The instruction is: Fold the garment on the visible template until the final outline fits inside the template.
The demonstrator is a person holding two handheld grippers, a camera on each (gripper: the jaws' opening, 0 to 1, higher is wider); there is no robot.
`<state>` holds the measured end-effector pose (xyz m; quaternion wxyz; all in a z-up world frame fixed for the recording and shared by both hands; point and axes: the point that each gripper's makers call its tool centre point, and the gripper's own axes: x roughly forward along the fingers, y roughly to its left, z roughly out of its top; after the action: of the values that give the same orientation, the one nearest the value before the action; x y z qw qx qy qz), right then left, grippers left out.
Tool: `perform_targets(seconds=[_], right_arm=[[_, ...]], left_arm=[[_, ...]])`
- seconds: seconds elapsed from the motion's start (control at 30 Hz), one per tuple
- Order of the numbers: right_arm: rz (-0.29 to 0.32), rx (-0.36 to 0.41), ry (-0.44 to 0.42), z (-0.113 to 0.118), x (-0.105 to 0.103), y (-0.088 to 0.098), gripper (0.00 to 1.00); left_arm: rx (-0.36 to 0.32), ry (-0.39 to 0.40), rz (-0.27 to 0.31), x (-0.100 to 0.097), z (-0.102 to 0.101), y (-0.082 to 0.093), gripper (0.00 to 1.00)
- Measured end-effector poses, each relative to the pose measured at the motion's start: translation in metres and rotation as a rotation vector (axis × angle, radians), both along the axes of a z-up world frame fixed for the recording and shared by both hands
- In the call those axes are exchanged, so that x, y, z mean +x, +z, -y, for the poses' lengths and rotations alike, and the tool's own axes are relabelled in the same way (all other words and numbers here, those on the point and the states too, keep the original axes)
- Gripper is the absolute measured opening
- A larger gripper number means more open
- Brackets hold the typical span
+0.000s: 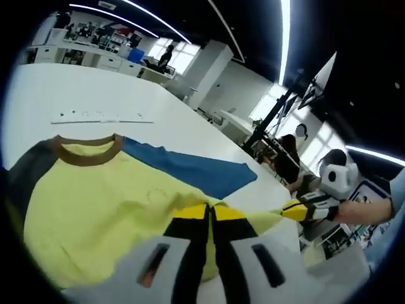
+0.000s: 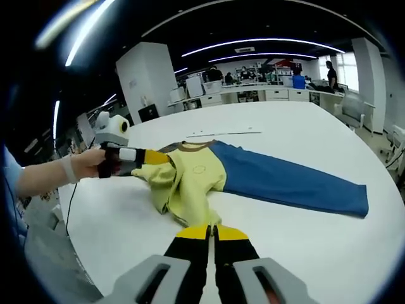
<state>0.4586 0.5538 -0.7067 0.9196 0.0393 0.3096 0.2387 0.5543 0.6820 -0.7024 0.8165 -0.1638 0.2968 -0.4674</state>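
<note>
A yellow shirt [image 1: 95, 202] with a brown collar [image 1: 85, 155], a blue sleeve [image 1: 190, 168] and a dark grey sleeve lies on the white table [image 1: 76, 85]. My left gripper [image 1: 210, 211] is shut on its yellow edge. My right gripper [image 1: 286, 211] comes in from the right and pinches the same edge, which is stretched between the two. In the right gripper view the shirt [image 2: 193, 174] is bunched, with its blue sleeve [image 2: 291, 180] spread flat to the right. There my right gripper [image 2: 212, 229] is shut on the hem, and my left gripper [image 2: 166, 158] grips the shirt's left side.
A thin pale strip [image 1: 101, 117] lies on the table beyond the collar, also in the right gripper view as the strip [image 2: 221, 133]. A hand [image 2: 85, 163] holds the left gripper. Desks, stands and people are past the table edge [image 1: 209, 123].
</note>
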Motion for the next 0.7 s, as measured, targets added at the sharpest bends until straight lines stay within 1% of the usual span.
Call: perform_targets(seconds=[0.07, 0.2, 0.27, 0.37, 0.43, 0.5, 0.57, 0.63, 0.7], right_arm=[[0.001, 0.0, 0.0, 0.0, 0.0, 0.0, 0.0], [-0.003, 0.001, 0.0, 0.0, 0.0, -0.002, 0.0], [-0.005, 0.002, -0.001, 0.0, -0.001, -0.002, 0.0], [-0.004, 0.003, -0.001, 0.0, -0.001, -0.002, 0.0], [-0.005, 0.002, 0.001, -0.001, -0.001, -0.002, 0.0], [-0.004, 0.001, 0.001, -0.001, -0.001, -0.002, 0.0], [-0.004, 0.0, 0.002, -0.001, -0.001, -0.002, 0.0], [-0.006, -0.001, 0.004, -0.001, -0.001, -0.002, 0.0], [-0.005, -0.004, 0.006, -0.001, -0.001, -0.002, 0.0]], left_arm=[[0.006, -0.01, 0.004, 0.0, -0.001, -0.002, 0.0], [0.022, -0.004, 0.02, 0.003, -0.003, -0.002, 0.12], [0.022, -0.001, 0.028, 0.004, -0.003, -0.001, 0.17], [0.036, 0.0, 0.043, 0.003, -0.003, 0.001, 0.29], [0.041, 0.002, 0.047, 0.002, -0.003, 0.003, 0.39], [0.043, -0.002, 0.055, -0.002, -0.002, 0.007, 0.46], [0.036, -0.008, 0.055, -0.005, -0.002, 0.01, 0.48], [0.024, -0.016, 0.059, -0.012, -0.003, 0.016, 0.46], [0.008, -0.01, 0.049, -0.018, -0.005, 0.02, 0.44]])
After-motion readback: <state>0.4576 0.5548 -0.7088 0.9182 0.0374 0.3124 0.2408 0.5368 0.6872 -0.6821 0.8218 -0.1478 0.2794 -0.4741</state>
